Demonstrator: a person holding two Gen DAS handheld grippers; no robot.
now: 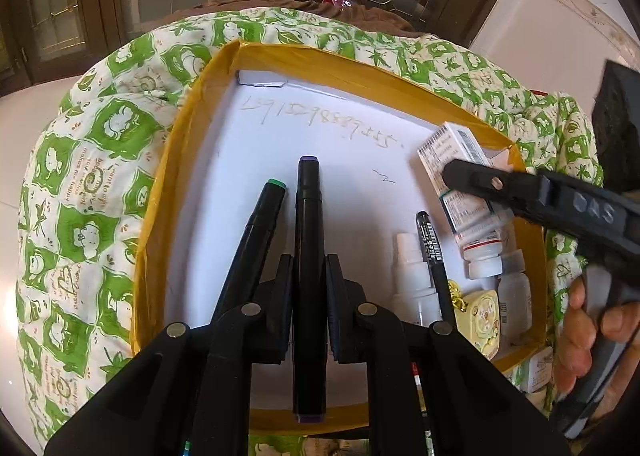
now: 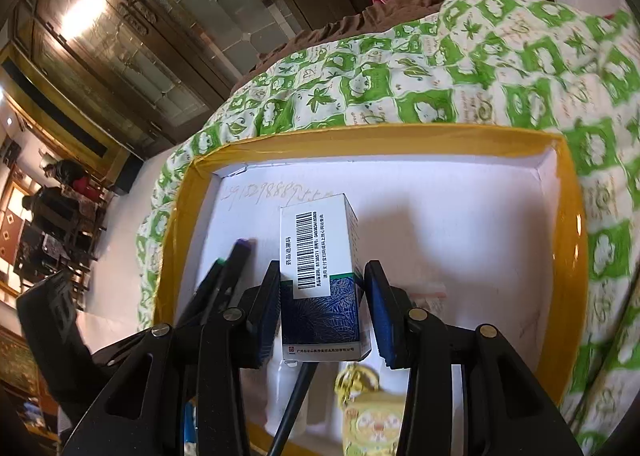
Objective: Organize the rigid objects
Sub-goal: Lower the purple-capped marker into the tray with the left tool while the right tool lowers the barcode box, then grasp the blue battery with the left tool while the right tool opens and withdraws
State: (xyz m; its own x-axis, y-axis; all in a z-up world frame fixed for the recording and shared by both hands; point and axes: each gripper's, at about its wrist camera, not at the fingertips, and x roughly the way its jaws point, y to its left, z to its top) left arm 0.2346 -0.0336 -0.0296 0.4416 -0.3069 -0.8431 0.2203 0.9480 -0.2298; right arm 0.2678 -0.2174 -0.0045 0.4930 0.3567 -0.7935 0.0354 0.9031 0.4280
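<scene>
A yellow-rimmed tray (image 1: 192,103) with a white floor lies on a green-patterned cloth. My left gripper (image 1: 309,276) is shut on a black marker with purple ends (image 1: 308,223), held over the tray floor. A second black marker with a green tip (image 1: 260,215) lies just to its left. My right gripper (image 2: 322,296) holds a white and blue medicine box with a barcode (image 2: 320,276) above the tray; the left pad touches it, a small gap shows at the right pad. That box also shows in the left wrist view (image 1: 448,151).
In the tray's right part lie white bottles (image 1: 412,276), a black pen (image 1: 432,252), a yellow charm case (image 1: 480,316) and a small white bottle (image 1: 516,296). The green cloth (image 1: 92,183) surrounds the tray (image 2: 572,256). People sit at a table far left (image 2: 56,191).
</scene>
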